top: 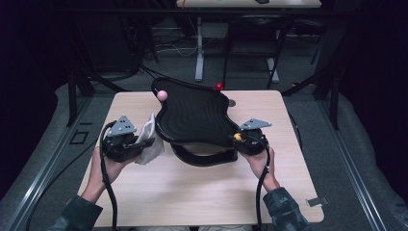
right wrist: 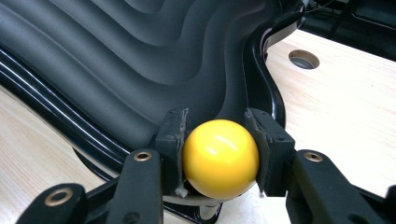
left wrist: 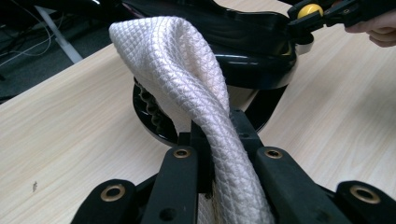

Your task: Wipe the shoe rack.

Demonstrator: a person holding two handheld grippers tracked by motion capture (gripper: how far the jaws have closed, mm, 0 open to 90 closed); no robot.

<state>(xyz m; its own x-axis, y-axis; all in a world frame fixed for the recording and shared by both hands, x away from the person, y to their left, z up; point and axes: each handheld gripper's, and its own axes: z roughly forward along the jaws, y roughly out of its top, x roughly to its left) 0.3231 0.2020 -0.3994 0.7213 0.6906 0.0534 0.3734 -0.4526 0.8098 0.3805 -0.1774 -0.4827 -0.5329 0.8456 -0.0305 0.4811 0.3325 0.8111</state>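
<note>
A black wavy-ridged platform (top: pixel 195 115) stands on a black round base (top: pixel 204 156) in the middle of the wooden table (top: pixel 192 192). It carries a pink ball (top: pixel 162 95) at its far left corner, a red ball (top: pixel 219 87) at the far right and a yellow ball (right wrist: pixel 220 158) at the near right. My right gripper (top: pixel 239 138) is shut on the yellow ball, jaws pressing both sides. My left gripper (top: pixel 144 143) is shut on a white quilted cloth (left wrist: pixel 187 79), which rises from the jaws and drapes toward the platform's left edge (left wrist: pixel 243 28).
A round cable hole (right wrist: pixel 303 59) lies in the tabletop beyond the platform. Past the table's far edge stand a white table leg (top: pixel 199 53) and dark frames. Bare wood stretches toward the near edge between the person's forearms.
</note>
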